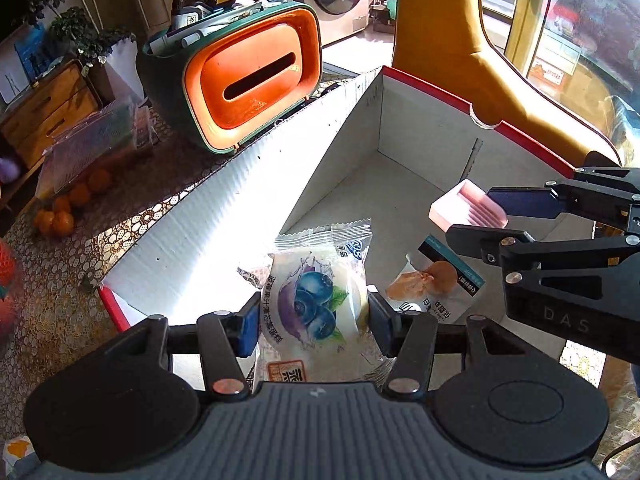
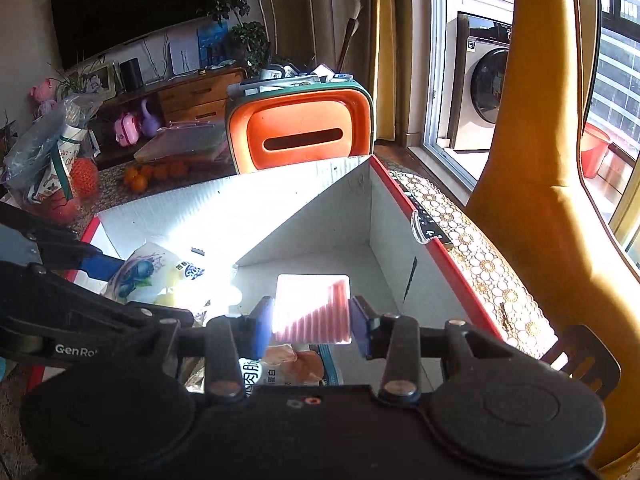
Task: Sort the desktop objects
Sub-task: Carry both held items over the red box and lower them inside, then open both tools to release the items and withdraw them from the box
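Over the open white cardboard box with the red rim (image 1: 420, 84), I have both grippers loaded. My left gripper (image 1: 314, 320) has its fingers clenched on a clear plastic snack packet printed with blueberries (image 1: 312, 300), the blue pads pressing its two sides, and it hangs above the box's near end. My right gripper (image 2: 310, 326) has its fingers clamped on a pink ribbed plastic soap dish (image 2: 312, 306), held tilted above the box floor toward the red-rimmed side. On the floor of the box lies a flat white snack sachet with a brown picture (image 1: 436, 284), below and between the two grippers. Behind the box, on the table with the lace-patterned cloth (image 1: 60, 300), stands a green and orange tissue holder (image 1: 248, 80) with pens in its top, and some oranges (image 1: 60, 212) lie farther left.
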Available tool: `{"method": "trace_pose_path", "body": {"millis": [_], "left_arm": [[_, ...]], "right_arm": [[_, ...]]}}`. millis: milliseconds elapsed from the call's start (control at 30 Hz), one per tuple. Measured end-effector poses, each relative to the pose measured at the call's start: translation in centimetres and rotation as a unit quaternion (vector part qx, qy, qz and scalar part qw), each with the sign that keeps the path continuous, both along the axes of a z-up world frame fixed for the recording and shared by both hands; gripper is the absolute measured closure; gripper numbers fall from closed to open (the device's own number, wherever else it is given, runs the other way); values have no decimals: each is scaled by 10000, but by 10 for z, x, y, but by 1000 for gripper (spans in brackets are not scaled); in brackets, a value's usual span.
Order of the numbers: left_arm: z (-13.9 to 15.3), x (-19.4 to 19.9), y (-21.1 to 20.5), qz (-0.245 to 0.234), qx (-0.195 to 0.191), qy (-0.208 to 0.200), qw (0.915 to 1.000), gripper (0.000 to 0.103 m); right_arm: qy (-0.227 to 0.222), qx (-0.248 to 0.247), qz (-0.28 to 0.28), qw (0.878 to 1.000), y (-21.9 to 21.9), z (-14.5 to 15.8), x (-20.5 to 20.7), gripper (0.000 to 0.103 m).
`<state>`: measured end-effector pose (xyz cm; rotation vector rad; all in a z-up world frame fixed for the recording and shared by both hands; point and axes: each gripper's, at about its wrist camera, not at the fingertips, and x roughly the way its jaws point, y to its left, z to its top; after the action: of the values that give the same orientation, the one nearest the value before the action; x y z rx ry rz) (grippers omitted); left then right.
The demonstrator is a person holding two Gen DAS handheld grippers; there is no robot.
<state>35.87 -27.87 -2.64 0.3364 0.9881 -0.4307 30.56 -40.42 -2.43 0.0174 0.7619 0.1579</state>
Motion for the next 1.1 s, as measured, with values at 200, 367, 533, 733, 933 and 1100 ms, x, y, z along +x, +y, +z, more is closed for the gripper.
{"method": "trace_pose_path", "body": {"millis": [200,367,533,733,933,1100], "left_arm": [[-10,17,-4,-62,169,144,9997,49],[-13,25,-5,-86,153,253,9995,48],[-16,30,-3,-1,51,352,9994,47],[-7,24,1,67,-186,264,9995,37],[6,13,8,74,-336,123,9993,36],[18,-1,18,156,-410,-25,9990,36]], "right_arm": [[289,-275,118,9991,5,-15,17,63],[557,-380,319,9972,9,-23,24,63],[700,-481,388,9956,13,-28,26,63],[753,-503,375,9952,13,-28,22,61],[774,-465,326,9954,11,-26,17,57],[659,-405,376,9963,12,-17,7,48]]}}
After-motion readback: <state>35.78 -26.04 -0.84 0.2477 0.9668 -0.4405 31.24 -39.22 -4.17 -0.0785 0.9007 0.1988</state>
